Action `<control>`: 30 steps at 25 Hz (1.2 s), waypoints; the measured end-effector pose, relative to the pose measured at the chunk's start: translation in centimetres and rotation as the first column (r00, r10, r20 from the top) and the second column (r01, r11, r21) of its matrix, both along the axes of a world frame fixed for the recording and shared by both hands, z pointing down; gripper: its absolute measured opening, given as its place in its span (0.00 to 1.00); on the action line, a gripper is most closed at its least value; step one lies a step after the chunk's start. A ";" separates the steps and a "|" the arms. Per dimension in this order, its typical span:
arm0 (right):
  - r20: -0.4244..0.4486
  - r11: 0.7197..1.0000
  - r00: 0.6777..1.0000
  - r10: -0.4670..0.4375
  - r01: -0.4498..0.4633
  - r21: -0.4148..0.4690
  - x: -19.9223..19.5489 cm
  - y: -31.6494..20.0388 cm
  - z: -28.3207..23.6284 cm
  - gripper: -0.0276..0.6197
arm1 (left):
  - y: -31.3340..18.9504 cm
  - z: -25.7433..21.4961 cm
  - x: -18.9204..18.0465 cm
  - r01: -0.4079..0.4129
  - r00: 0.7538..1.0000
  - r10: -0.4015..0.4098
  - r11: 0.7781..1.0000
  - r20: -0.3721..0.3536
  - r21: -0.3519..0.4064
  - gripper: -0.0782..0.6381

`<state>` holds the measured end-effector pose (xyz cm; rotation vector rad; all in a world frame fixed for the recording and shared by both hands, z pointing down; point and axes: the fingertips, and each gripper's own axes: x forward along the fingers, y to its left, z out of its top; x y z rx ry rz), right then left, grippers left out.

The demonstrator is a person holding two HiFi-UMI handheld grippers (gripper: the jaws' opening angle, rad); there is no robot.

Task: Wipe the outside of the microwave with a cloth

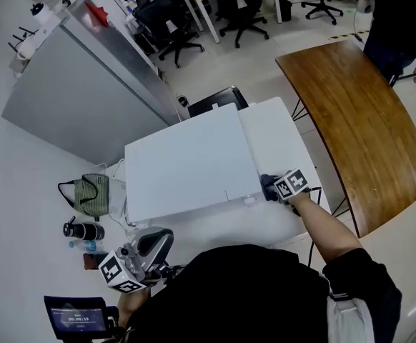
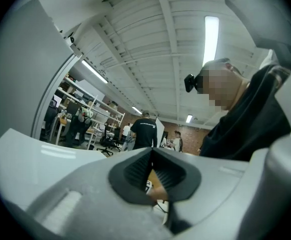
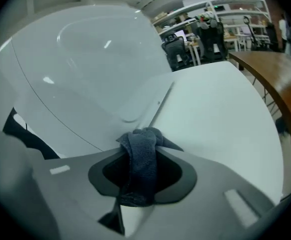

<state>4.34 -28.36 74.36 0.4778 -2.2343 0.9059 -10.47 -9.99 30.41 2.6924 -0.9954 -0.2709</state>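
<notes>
Cloth [image 3: 142, 156], between the right gripper [image 3: 143, 134] jaws: dark blue-grey, fine knit texture.
Microwave [image 1: 186, 166], just ahead of that gripper: plain white, glossy.
Right gripper body: light grey, with black pads.
Left gripper [image 2: 153, 156]: the same light grey and black.
Marker cube [image 1: 291, 183] on the right gripper: black squares on white.
Curved table [image 1: 358, 113], to the right gripper's right: warm brown wood grain.
Bag [image 1: 90, 195], beyond the left gripper: green, pale stripes.
</notes>
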 end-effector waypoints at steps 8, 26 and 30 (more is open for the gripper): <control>0.310 0.958 0.923 0.228 -0.270 0.098 2.3 6.0 -14.3 0.23 | 11.6 -0.1 -8.5 0.041 0.999 -0.041 0.992 0.001 0.117 0.12; 0.864 0.967 0.502 -0.044 -0.197 0.164 -1.4 40.7 -38.6 0.27 | 33.8 1.6 -5.3 -0.092 0.994 0.099 0.985 -0.042 0.144 0.12; 0.844 0.945 0.518 -0.139 -0.185 0.269 5.0 45.9 -39.2 0.27 | 36.0 1.3 2.3 -0.111 0.993 0.117 0.981 -0.031 0.159 0.12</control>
